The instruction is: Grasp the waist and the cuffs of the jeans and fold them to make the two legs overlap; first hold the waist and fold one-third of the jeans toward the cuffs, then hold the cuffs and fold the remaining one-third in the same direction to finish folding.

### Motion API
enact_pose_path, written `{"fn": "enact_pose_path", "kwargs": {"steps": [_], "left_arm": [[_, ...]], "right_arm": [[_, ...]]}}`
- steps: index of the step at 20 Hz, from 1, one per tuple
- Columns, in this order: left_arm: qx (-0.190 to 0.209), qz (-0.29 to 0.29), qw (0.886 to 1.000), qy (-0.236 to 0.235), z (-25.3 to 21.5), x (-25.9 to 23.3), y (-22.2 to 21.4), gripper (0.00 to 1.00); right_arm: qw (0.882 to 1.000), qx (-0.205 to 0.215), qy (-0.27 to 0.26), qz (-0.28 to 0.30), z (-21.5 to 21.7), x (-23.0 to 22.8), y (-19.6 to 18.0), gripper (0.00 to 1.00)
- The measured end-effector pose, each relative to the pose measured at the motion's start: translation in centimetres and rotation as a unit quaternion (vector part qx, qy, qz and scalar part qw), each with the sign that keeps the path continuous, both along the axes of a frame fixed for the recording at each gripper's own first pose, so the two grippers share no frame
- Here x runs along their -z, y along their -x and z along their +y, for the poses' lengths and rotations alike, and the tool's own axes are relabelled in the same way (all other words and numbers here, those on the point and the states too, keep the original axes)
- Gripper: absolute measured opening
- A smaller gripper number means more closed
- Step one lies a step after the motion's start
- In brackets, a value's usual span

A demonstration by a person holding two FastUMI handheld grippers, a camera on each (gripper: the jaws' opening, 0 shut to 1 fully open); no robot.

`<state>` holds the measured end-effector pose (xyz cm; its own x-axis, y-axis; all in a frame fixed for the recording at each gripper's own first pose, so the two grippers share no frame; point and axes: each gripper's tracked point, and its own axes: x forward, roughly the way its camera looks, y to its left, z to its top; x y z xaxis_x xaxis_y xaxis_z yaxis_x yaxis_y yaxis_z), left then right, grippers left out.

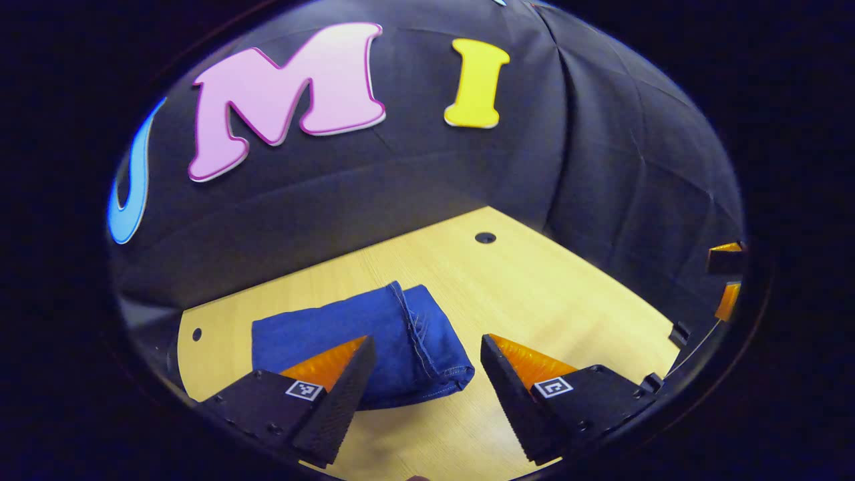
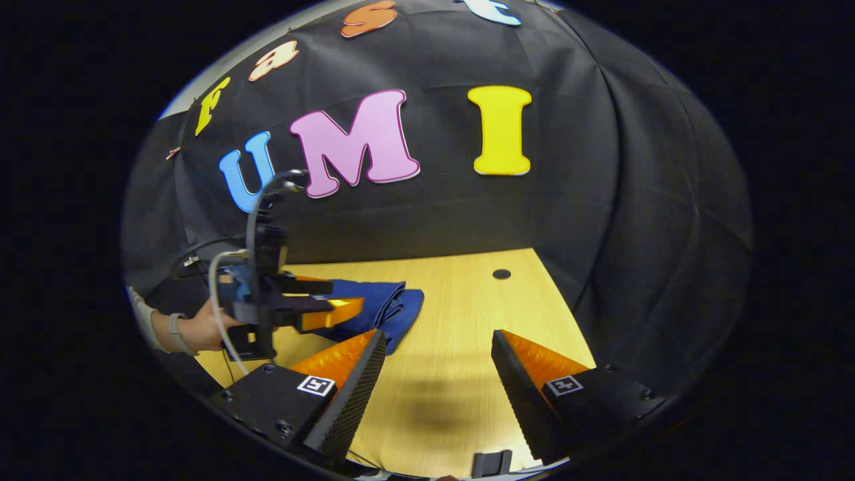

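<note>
Folded jeans (image 1: 374, 344) lie compact on the table (image 1: 534, 294). My left hand-held gripper (image 1: 424, 394) and right hand-held gripper (image 2: 434, 394) hang wide apart, holding nothing. Risk, in my judgement: a stray finger catching the top layer would unfold the stack.

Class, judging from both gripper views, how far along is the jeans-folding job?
Done: the jeans lie as a compact folded bundle on the table. In hand: nothing; the left gripper and right gripper are open, off the denim. Left: apparently nothing, though layers underneath cannot be checked.
</note>
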<state>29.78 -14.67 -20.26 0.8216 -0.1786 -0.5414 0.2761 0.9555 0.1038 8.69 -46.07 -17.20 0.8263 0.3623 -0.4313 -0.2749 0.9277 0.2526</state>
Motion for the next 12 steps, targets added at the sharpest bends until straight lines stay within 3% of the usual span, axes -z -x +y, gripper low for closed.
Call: {"fn": "enact_pose_path", "kwargs": {"steps": [5,9,12], "left_arm": [[-0.082,-0.097,0.99,0.054,4.8,-9.3,8.8,0.99],[-0.125,-0.148,0.979,0.06,9.4,-13.6,16.3,0.99],[-0.152,-0.159,0.974,0.062,11.0,-14.9,21.4,0.96]], "right_arm": [[0.995,0.007,-0.009,-0.098,2.3,-7.4,0.7,0.98],[0.988,0.026,-0.017,-0.151,4.0,-12.9,4.7,0.98],[0.984,0.013,-0.016,-0.179,5.8,-15.9,8.4,0.98]]}}
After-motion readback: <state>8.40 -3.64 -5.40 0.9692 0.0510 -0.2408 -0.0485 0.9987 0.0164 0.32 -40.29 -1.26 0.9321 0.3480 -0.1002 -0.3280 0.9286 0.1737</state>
